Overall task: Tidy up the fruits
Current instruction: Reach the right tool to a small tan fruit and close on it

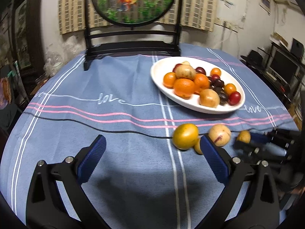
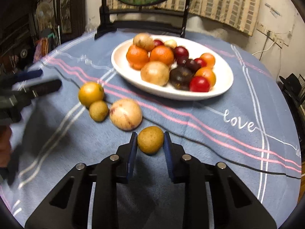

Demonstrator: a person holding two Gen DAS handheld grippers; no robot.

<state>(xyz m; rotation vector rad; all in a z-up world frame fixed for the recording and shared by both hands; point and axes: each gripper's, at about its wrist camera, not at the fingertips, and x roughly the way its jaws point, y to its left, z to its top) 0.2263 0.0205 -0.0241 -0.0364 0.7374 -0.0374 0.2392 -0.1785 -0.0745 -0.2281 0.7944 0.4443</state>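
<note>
In the right wrist view my right gripper (image 2: 150, 137) is shut on a small yellow-brown fruit (image 2: 150, 140) just above the blue tablecloth (image 2: 190, 133). Beyond it lie a pale fruit with a purple mark (image 2: 125, 114), a small yellow fruit (image 2: 98, 110) and a yellow-orange fruit (image 2: 91, 93). A white oval plate (image 2: 118, 61) behind them holds oranges, dark plums, red fruits and pale fruits. In the left wrist view my left gripper (image 1: 152, 141) stands open over bare cloth, left of the yellow-orange fruit (image 1: 185, 136). The held fruit (image 1: 244, 136) shows at its right.
A black cable (image 1: 95, 127) runs across the cloth in front of the plate (image 1: 158, 70). A dark wooden stand with a round painted screen (image 1: 133, 0) stands at the table's far edge. Furniture and clutter crowd the room on both sides.
</note>
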